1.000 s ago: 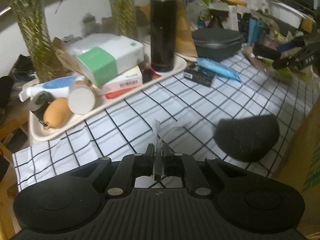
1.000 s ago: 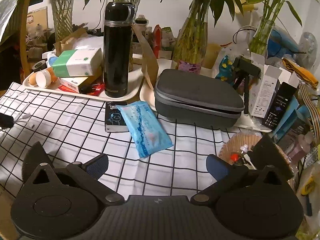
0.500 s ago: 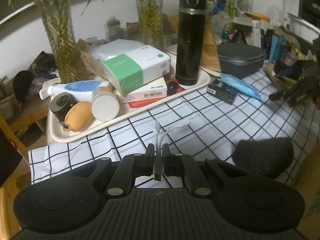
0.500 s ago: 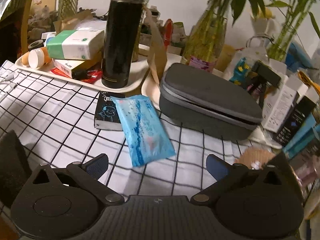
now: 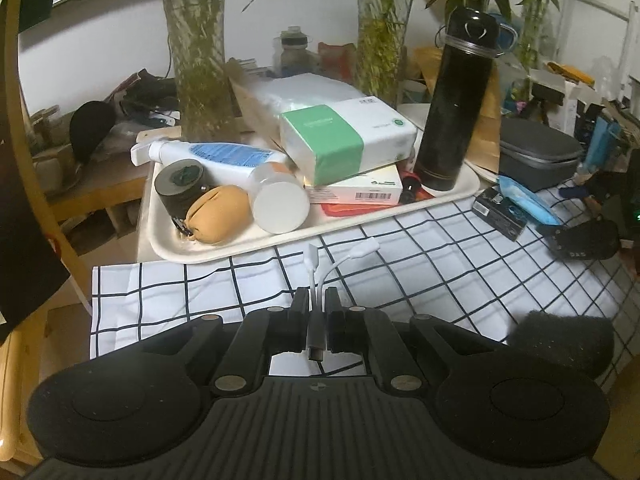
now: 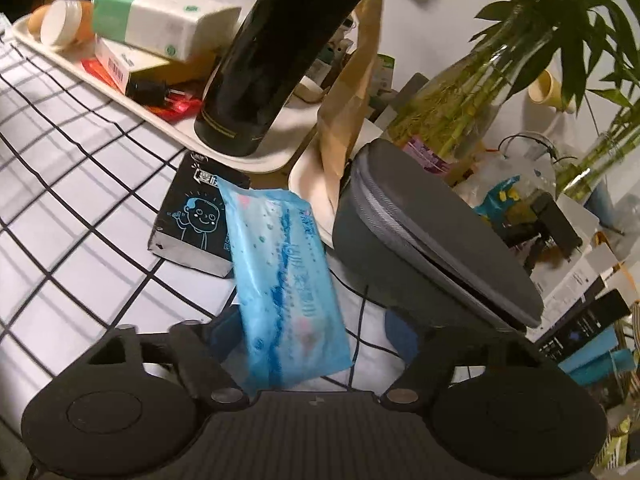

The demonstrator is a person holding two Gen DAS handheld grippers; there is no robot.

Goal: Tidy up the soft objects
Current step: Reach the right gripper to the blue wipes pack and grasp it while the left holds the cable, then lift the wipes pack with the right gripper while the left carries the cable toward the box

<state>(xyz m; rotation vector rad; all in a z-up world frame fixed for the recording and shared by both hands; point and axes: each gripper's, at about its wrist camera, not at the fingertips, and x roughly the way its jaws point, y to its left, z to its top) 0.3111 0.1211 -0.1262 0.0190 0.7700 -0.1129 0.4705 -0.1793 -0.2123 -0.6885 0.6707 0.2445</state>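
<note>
The blue wipes pack (image 6: 286, 284) lay on the checked surface (image 6: 80, 216), its far end propped on a small black box (image 6: 196, 220), its near end between the right gripper's (image 6: 308, 334) closing fingers, not yet pressed. It looked light, soft and slick, so it was best taken across its middle. The left gripper (image 5: 316, 312), with its fingers pressed together, pinched a white cable adapter (image 5: 324, 264).
</note>
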